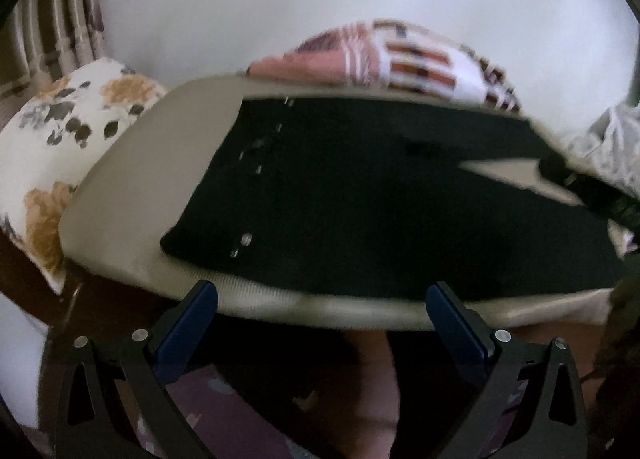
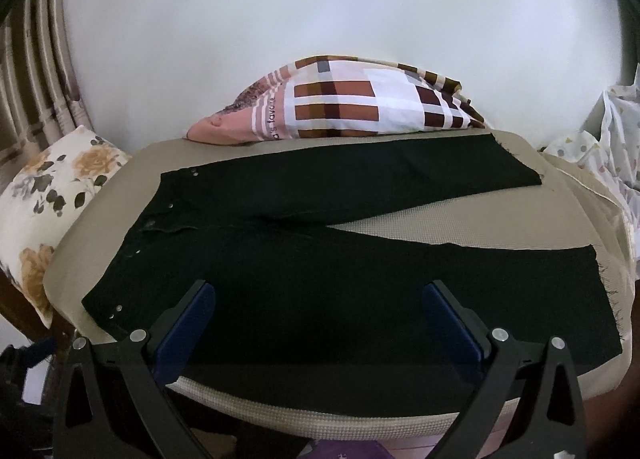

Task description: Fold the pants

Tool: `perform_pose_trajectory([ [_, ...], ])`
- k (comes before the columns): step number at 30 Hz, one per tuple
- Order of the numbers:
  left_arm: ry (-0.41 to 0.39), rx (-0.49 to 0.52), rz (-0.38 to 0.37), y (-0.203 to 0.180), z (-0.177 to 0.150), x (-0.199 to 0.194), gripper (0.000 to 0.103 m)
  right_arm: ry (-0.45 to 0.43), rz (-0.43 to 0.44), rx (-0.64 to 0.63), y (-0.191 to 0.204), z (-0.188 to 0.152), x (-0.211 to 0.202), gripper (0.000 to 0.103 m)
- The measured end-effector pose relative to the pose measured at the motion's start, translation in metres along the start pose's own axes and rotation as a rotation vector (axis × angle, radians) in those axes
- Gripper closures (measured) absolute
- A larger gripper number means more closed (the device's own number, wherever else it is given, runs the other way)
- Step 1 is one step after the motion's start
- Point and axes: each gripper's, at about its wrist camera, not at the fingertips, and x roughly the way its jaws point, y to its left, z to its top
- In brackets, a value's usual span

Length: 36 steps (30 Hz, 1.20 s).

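One pair of black pants (image 2: 320, 279) lies flat on my beige padded bench (image 2: 420, 423), waist to the left, two legs running right. The legs part in a narrow wedge where bare bench shows between them. Along the waist I count small metal studs (image 2: 116, 311) in several clusters; the exact number is hard to read. The near leg ends in a frayed hem (image 2: 608, 291) close to the bench's right edge; the far leg's hem stops just short of the far right corner.

I hold two grippers. My right gripper (image 2: 320, 323) hangs over the near leg, fingers spread wide, nothing between them. My left gripper (image 1: 322, 319) sits at the bench's near edge, also spread wide and empty; its view is blurred.

Two pillows: a checked one (image 2: 344, 107) touches the bench's far edge just behind the far leg, and a floral one (image 2: 52, 195) lies off the left end. A curtain (image 2: 36, 71) hangs at far left, and pale spotted cloth (image 2: 608, 139) is piled beyond the right end.

Open bench: a strip left of the waist, a thin strip along the near edge, and the wedge between the legs. The far side is tight against the checked pillow.
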Motion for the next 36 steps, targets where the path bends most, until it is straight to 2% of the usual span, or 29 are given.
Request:
perform_pose_trajectory([
  [2,-0.016,-0.004,-0.063,0.000,0.001,-0.005,0.000,-0.001,0.001,0.001,0.001,-0.001,0.000,0.000],
  [4,-0.003,-0.003,-0.159,0.004,0.004,-0.003,0.000,0.002,-0.001,-0.003,0.002,-0.001,0.000,0.000],
  [6,0.014,-0.018,-0.213,0.007,0.012,0.002,0.000,0.004,-0.001,-0.010,0.004,-0.002,0.000,0.000],
  [8,0.019,-0.001,-0.184,0.009,0.022,0.006,0.000,0.009,-0.007,-0.022,0.006,-0.002,0.002,0.000],
  [9,-0.005,0.006,-0.139,0.013,0.034,0.010,0.000,0.012,-0.009,-0.026,0.006,-0.002,0.003,0.000],
  [10,-0.028,-0.004,-0.127,0.019,0.043,0.011,0.000,0.016,-0.011,-0.029,0.007,-0.001,0.005,0.000],
  [12,-0.087,-0.032,-0.112,0.032,0.066,0.015,0.000,0.021,-0.016,-0.030,0.007,0.001,0.009,0.000],
  [15,-0.204,-0.014,-0.033,0.056,0.112,0.029,0.000,0.032,-0.021,-0.030,0.008,0.003,0.016,0.000],
  [16,-0.209,-0.010,-0.065,0.066,0.126,0.038,0.000,0.037,-0.023,-0.034,0.008,0.003,0.018,0.000],
  [17,-0.199,-0.003,-0.123,0.078,0.139,0.050,0.000,0.044,-0.027,-0.040,0.008,0.003,0.022,0.000],
  [20,-0.106,-0.042,-0.151,0.110,0.177,0.094,0.000,0.067,-0.039,-0.049,0.007,0.003,0.032,0.000],
  [21,-0.057,-0.079,-0.212,0.128,0.193,0.115,0.000,0.076,-0.045,-0.048,0.006,0.003,0.037,0.000],
  [23,-0.012,-0.134,-0.282,0.154,0.212,0.144,0.000,0.092,-0.051,-0.041,0.003,0.005,0.045,0.000],
  [25,0.006,-0.149,-0.346,0.170,0.222,0.166,0.000,0.109,-0.059,-0.032,0.001,0.008,0.056,0.000],
  [27,0.012,-0.148,-0.337,0.183,0.234,0.194,0.000,0.129,-0.066,-0.025,0.000,0.010,0.067,0.000],
  [30,0.051,-0.116,-0.406,0.193,0.243,0.232,0.001,0.153,-0.075,-0.028,0.002,0.014,0.081,0.000],
  [32,0.071,-0.093,-0.389,0.196,0.247,0.251,0.001,0.170,-0.083,-0.041,0.002,0.016,0.091,0.000],
  [36,0.137,-0.051,-0.407,0.202,0.251,0.297,0.001,0.209,-0.099,-0.049,0.001,0.015,0.106,0.000],
])
